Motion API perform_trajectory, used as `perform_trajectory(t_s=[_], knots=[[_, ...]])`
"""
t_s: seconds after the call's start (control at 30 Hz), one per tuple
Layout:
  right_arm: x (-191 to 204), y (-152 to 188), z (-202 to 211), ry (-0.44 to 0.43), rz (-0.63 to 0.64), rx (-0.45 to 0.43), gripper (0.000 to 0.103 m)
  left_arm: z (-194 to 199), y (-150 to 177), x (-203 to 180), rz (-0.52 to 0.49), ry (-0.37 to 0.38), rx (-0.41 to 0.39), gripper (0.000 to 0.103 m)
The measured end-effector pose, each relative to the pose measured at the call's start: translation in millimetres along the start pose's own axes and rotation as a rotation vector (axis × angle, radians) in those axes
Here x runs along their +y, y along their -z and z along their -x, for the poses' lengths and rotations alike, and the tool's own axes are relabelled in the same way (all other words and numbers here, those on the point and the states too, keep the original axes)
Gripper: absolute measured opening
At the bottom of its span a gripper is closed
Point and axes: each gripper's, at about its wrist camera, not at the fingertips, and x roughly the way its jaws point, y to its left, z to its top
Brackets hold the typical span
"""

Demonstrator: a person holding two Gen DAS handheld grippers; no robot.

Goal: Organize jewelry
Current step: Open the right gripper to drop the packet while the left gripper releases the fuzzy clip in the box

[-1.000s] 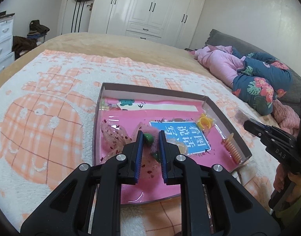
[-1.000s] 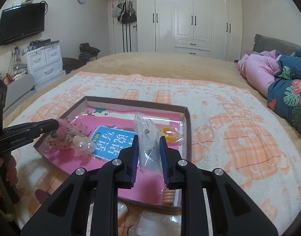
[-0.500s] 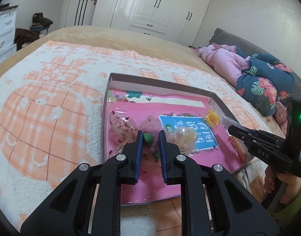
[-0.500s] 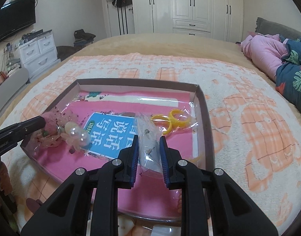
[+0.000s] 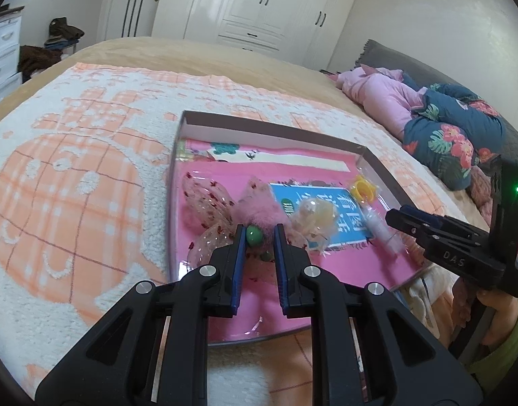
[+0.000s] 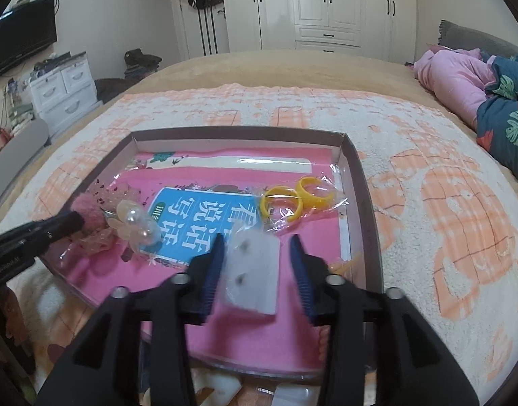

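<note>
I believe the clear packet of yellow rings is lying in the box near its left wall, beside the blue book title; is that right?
Not quite: the packet of yellow rings lies near the box's right wall, not its left. It does sit beside the blue book title, inside the box. The right wrist view shows this plainly.

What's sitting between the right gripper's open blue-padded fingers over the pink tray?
In the right wrist view, a small clear plastic bag with a white earring card lies between the right gripper fingers, on the pink tray; the pads stand clear of it.
</note>
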Motion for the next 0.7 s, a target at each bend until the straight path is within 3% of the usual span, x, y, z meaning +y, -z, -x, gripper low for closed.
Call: perform_trajectory(t_s=[0.13, 0.47, 0.57, 0.7], knots=[[-3, 5, 16, 0.023, -0.001, -0.034, 0.054, -1, 2, -4, -0.013, 0.014, 0.005, 0.010], [-10, 13, 51, 0.044, -0.012, -0.104, 0.062, -2, 5, -18, -0.055, 0.065, 0.016, 0.011], [-13, 14, 57, 0.044, -0.022, -0.110, 0.064, -2, 5, -21, -0.060, 0.068, 0.016, 0.028], [-17, 15, 65, 0.050, -0.030, -0.122, 0.065, 3, 6, -24, -0.064, 0.068, 0.009, 0.038]])
